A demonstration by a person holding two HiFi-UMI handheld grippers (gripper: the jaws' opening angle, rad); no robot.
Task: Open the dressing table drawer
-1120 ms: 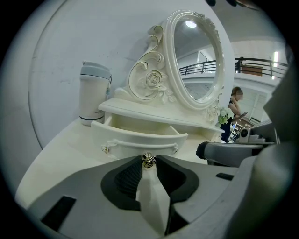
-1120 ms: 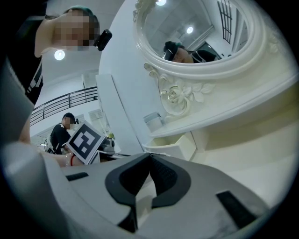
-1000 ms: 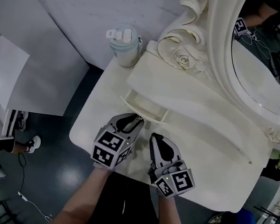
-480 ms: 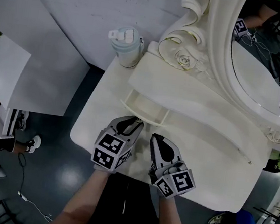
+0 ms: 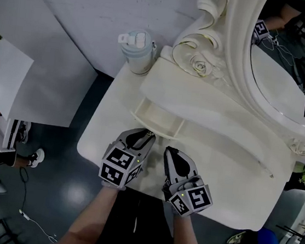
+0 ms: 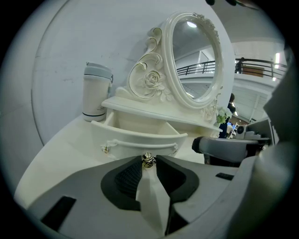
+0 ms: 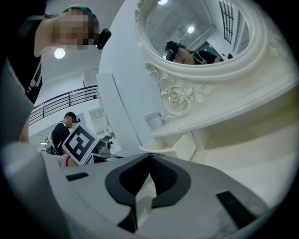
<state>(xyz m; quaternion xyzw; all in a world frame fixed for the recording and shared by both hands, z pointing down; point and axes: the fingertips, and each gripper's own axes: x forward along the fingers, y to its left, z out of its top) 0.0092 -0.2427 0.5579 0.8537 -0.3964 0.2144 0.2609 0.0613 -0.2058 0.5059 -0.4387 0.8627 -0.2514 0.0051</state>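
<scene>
Jaws first: our left gripper [image 6: 148, 163] is pinched on the small metal knob [image 6: 148, 159] at the middle of the drawer front, with a pad pressing it from each side. Our right gripper [image 7: 150, 155] is closed up with nothing between its pads. In the head view it hangs just beside the left one over the table top [image 5: 218, 171], apart from the drawer.

Just past the knob, the drawer [image 6: 140, 136] stands partly drawn out from under the low shelf [image 6: 154, 111], and the part of its inside that shows looks bare. We judge it a light, stiff box, so it should need little force to slide. The knob is the only real place to take hold, and it is small, round and shiny. It could slip from the pads if we pull at an angle, and it may not bear twisting. We would pull straight along the drawer's run, towards ourselves, keeping the pinch square. A small drawer like this may come right out of its slot if drawn too far.

Further back, 1 pale flask [image 6: 96, 95] stands at the left end of the shelf, and the oval mirror [image 6: 196, 60] rises behind.
</scene>
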